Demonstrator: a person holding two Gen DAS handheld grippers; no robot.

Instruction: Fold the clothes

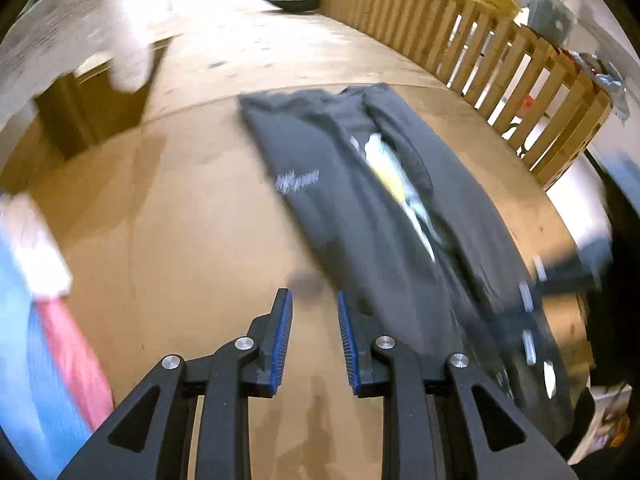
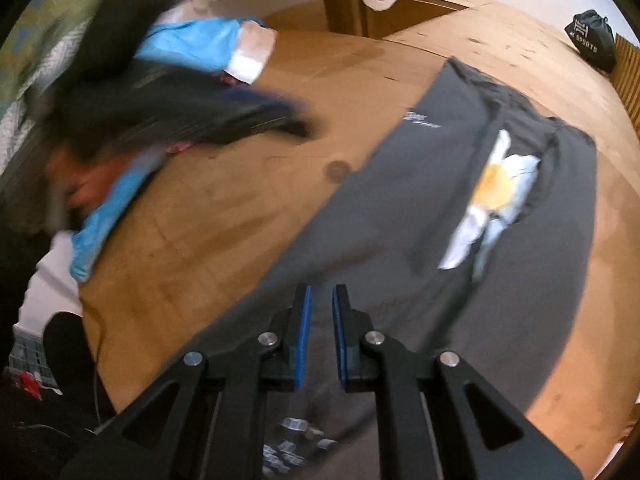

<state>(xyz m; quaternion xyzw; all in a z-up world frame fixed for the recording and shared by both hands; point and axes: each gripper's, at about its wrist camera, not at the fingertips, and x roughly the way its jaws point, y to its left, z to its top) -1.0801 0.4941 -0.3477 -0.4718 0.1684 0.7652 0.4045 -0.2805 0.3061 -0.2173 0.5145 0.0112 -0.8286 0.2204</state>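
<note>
A dark grey T-shirt [image 2: 420,216] is lying flat on the wooden tabletop [image 2: 224,216], its sides folded inward so that a white-and-yellow print [image 2: 496,184] is showing in the gap between them. The left gripper [image 1: 315,300] is hovering over bare wood just beside the shirt's edge, its blue-padded fingers [image 1: 283,336] standing slightly apart and holding nothing. The right gripper [image 2: 319,294] is hanging above the shirt's lower part — fingers parted by a narrow gap, empty. A black bag [image 2: 592,40] is sitting at the far edge.
</note>
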